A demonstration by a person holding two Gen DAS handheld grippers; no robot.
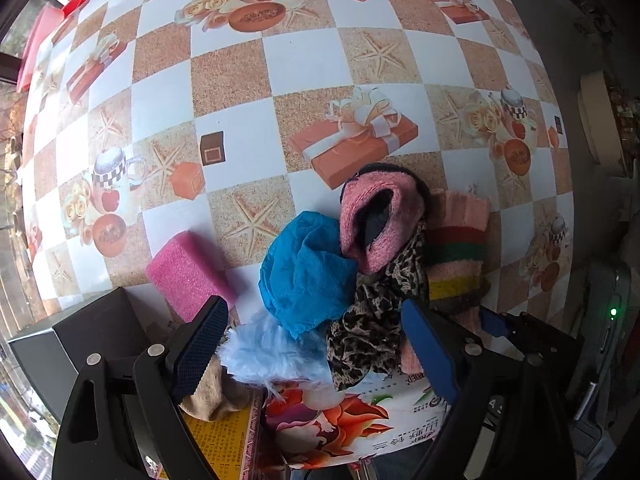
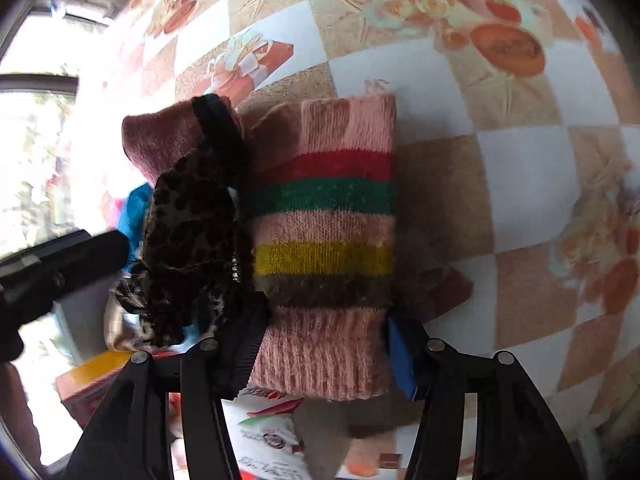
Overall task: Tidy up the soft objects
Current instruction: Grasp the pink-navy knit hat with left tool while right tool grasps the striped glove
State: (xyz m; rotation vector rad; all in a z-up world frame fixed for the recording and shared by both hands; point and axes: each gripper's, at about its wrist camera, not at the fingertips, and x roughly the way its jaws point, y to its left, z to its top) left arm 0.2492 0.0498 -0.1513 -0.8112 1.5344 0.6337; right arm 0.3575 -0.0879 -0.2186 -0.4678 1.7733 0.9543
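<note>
Nearest us, the right gripper (image 2: 320,354) pinches the ribbed cuff of the striped knit sock (image 2: 324,216), lying on the checked tablecloth (image 2: 520,168) beside the leopard-print cloth (image 2: 192,240), which may snag and drag along. The left gripper (image 1: 320,344) hangs wide open, empty.

The leopard-print cloth (image 2: 192,240) covers the striped knit's (image 2: 324,216) left edge; the printed bag (image 1: 360,420) runs off frame.

tablecloth (image 1: 304,60): checkered, printed with starfish and gift boxes
black box (image 1: 92,332): at the tablecloth's near-left edge
printed bag (image 1: 360,412): at the tablecloth's near edge
</note>
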